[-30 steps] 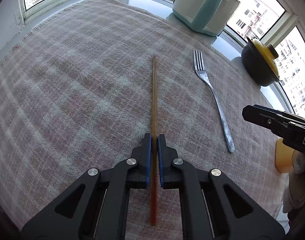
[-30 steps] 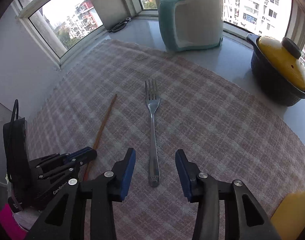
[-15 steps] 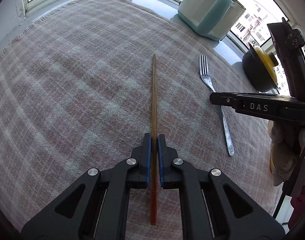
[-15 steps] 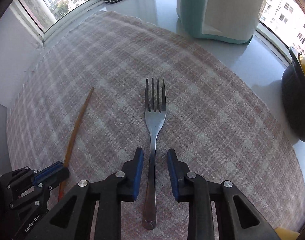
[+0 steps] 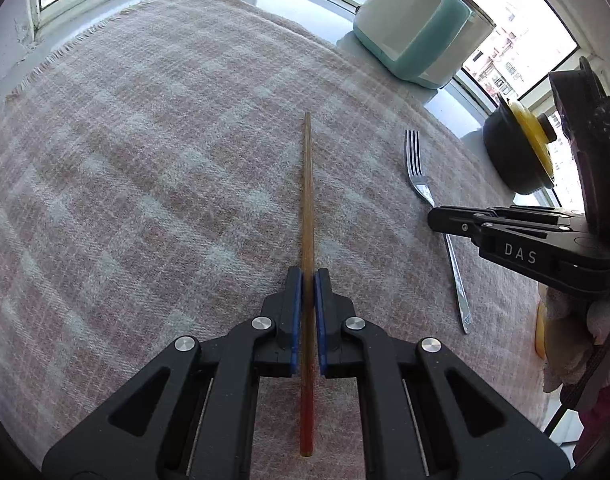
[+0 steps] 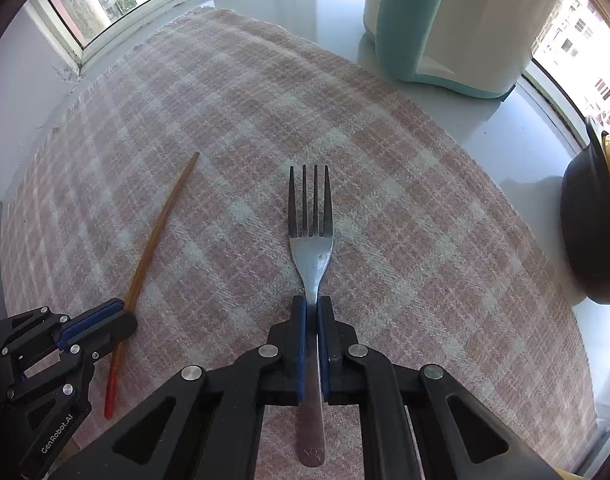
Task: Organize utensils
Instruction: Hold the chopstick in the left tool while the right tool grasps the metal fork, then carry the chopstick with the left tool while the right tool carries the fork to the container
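- I see a wooden chopstick (image 5: 308,216), slim and brown with a red butt end, lying straight on the checked cloth (image 5: 145,160) about mid-surface, tip toward the far window edge.
- My steel fork (image 6: 311,256) lies parallel to its right, four tines pointing to the far edge, handle toward the near edge.

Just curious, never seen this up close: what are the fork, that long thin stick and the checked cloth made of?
Fork: looks like polished steel, silvery with glints. Stick: seemingly a wood or bamboo chopstick, amber-brown and matte, with a red end. Cloth: apparently coarse woven fabric, pink-and-white checks, frayed fringe along its edge.
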`<state>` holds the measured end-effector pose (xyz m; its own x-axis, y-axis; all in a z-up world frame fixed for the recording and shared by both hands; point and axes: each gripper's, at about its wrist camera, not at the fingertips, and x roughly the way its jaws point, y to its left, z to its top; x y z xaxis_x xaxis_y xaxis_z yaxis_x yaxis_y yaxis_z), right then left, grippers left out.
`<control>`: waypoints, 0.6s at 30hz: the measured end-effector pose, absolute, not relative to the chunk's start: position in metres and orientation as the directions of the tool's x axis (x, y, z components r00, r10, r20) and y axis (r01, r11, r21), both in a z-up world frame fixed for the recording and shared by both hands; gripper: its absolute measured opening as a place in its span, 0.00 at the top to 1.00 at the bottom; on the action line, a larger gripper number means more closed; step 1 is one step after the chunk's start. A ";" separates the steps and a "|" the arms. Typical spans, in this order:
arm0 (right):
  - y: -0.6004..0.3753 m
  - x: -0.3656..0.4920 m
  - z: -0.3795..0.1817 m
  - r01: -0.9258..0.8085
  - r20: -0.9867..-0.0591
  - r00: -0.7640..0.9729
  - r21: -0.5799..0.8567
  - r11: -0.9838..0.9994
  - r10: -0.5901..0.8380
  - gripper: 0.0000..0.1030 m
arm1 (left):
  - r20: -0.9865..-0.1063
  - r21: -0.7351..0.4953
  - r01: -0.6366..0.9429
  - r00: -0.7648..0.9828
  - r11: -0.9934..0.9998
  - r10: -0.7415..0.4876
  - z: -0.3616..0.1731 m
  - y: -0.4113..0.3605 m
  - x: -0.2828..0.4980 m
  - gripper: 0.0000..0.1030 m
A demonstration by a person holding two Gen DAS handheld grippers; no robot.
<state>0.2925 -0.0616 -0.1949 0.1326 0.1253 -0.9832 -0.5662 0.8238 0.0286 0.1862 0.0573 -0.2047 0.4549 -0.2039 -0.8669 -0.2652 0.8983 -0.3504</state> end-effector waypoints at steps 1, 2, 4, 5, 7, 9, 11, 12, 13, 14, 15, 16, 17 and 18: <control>-0.065 0.290 -0.194 -0.556 -0.982 0.133 0.040 0.830 0.136 0.97 | -0.863 -0.357 -0.274 0.462 0.893 -0.203 -0.203 0.060 0.184 0.96; -0.068 0.288 -0.193 -0.550 -0.980 0.132 0.051 0.834 0.147 0.98 | -0.855 -0.375 -0.279 0.472 0.884 -0.213 -0.201 0.063 0.182 0.96; -0.080 0.282 -0.191 -0.536 -0.977 0.130 0.076 0.841 0.172 0.98 | -0.841 -0.412 -0.293 0.487 0.863 -0.236 -0.197 0.068 0.178 0.96; -0.085 0.278 -0.189 -0.529 -0.974 0.133 0.089 0.844 0.186 0.98 | -0.834 -0.427 -0.295 0.494 0.855 -0.245 -0.195 0.069 0.177 0.96; -0.093 0.272 -0.183 -0.515 -0.966 0.144 0.111 0.850 0.214 0.98 | -0.826 -0.438 -0.294 0.505 0.850 -0.251 -0.190 0.070 0.174 0.96; -0.099 0.268 -0.177 -0.499 -0.960 0.157 0.127 0.857 0.233 0.98 | -0.819 -0.443 -0.283 0.513 0.850 -0.256 -0.184 0.067 0.172 0.96; -0.106 0.263 -0.171 -0.485 -0.951 0.173 0.144 0.862 0.256 0.98 | -0.815 -0.440 -0.282 0.525 0.853 -0.247 -0.178 0.066 0.169 0.96; -0.109 0.263 -0.166 -0.481 -0.947 0.186 0.145 0.865 0.263 0.98 | -0.812 -0.440 -0.279 0.529 0.853 -0.246 -0.176 0.065 0.167 0.96; -0.111 0.260 -0.163 -0.480 -0.943 0.200 0.143 0.866 0.266 0.98 | -0.809 -0.443 -0.274 0.532 0.854 -0.249 -0.174 0.064 0.165 0.96; -0.114 0.257 -0.159 -0.480 -0.939 0.213 0.139 0.866 0.269 0.98 | -0.807 -0.446 -0.274 0.534 0.852 -0.250 -0.172 0.063 0.163 0.96; -0.116 0.254 -0.156 -0.480 -0.936 0.224 0.137 0.867 0.272 0.98 | -0.805 -0.451 -0.274 0.536 0.850 -0.254 -0.170 0.062 0.161 0.96; -0.119 0.253 -0.151 -0.478 -0.932 0.230 0.144 0.867 0.281 0.98 | -0.800 -0.459 -0.270 0.540 0.846 -0.261 -0.167 0.060 0.159 0.96; -0.122 0.250 -0.146 -0.474 -0.925 0.234 0.159 0.866 0.298 0.98 | -0.796 -0.464 -0.267 0.545 0.845 -0.265 -0.165 0.059 0.157 0.96; -0.125 0.247 -0.141 -0.472 -0.920 0.239 0.169 0.865 0.310 0.98 | -0.791 -0.468 -0.261 0.550 0.844 -0.268 -0.162 0.057 0.155 0.96</control>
<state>0.2468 -0.1246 -0.1409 0.2393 0.3098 -0.9202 -0.4721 0.8653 0.1686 0.1550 0.0573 -0.1618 0.5503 -0.2679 -0.7908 -0.2613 0.8443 -0.4679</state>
